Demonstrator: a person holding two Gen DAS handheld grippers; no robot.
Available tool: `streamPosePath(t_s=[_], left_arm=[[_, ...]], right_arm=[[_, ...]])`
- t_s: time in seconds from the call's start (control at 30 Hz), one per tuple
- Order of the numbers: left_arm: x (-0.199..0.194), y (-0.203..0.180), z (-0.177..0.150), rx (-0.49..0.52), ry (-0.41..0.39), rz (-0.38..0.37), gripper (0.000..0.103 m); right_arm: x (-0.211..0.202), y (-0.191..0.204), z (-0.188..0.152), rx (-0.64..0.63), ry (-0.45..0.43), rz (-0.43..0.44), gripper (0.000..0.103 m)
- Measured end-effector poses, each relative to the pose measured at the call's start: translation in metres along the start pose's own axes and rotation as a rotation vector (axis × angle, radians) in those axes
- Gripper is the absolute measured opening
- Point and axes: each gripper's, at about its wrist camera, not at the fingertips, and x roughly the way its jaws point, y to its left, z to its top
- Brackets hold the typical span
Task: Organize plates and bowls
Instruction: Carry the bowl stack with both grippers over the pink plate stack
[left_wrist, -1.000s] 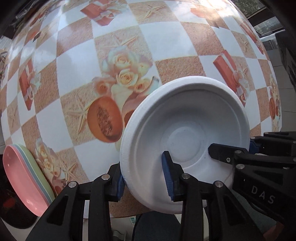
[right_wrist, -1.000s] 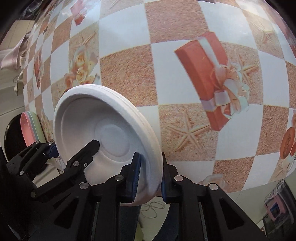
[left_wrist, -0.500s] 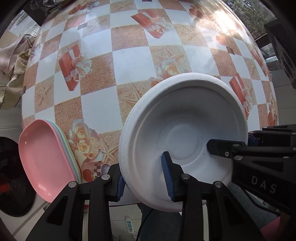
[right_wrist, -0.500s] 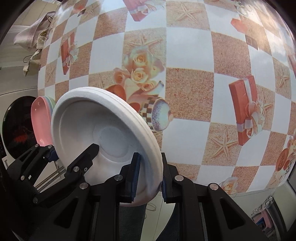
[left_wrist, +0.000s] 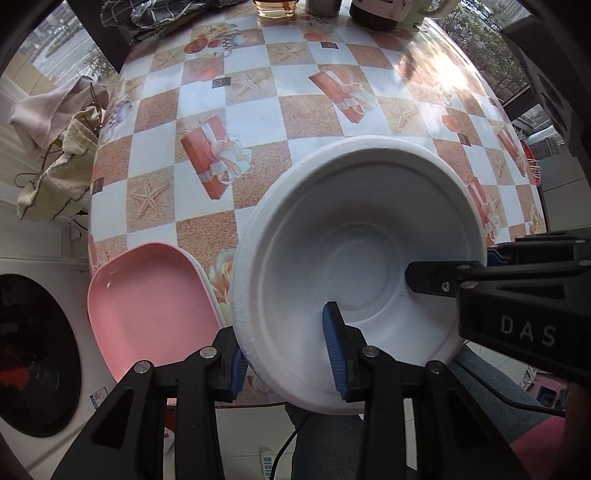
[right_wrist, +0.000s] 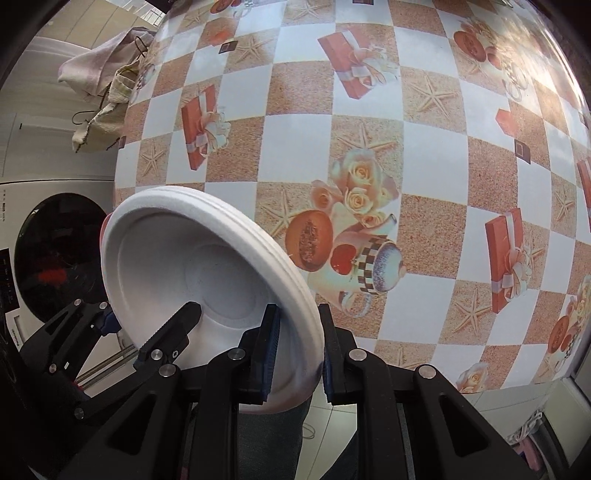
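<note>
Checkered tablecloth (left_wrist: 258, 122) of white and sandy squares, printed with red gift boxes, starfish and roses, over a round table; washing machine (right_wrist: 55, 254) with a dark porthole door low on the left, crumpled cloths (left_wrist: 55, 155) heaped beyond the table's left edge, glassware just visible at the far side.

White foam bowl (left_wrist: 365, 258) lifted clear of the cloth, tilted, hollow facing the cameras, gripped on two sides of its rim. Left gripper (left_wrist: 288, 354) pinching the near rim: one blue pad (left_wrist: 334, 347) inside the bowl, the other outside under the wall. Right gripper (right_wrist: 297, 350) pinching the rim at the opposite side (seen entering from the right in the left wrist view as a black finger reaching into the hollow), one pad inside, one outside, rim edge squeezed between them.

Stack of pastel plates, pink on top (left_wrist: 151, 306), resting at the table's near-left edge, just beside the bowl and below it, partly hidden behind the left gripper's fingers.
</note>
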Motion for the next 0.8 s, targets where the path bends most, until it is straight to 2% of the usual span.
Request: streamPosePath(t_s=[0.53, 0.8], left_arm=[[-0.013, 0.069, -0.019, -0.115, -0.063, 0.049, 0.039], [-0.004, 0.104, -0.041, -0.231, -0.029, 0.047, 0.039]], right_arm=[[0.005, 0.085, 0.016, -0.129, -0.019, 0.001, 0.022], [0.032, 0.126, 0.019, -0.235, 0.052, -0.018, 0.023]])
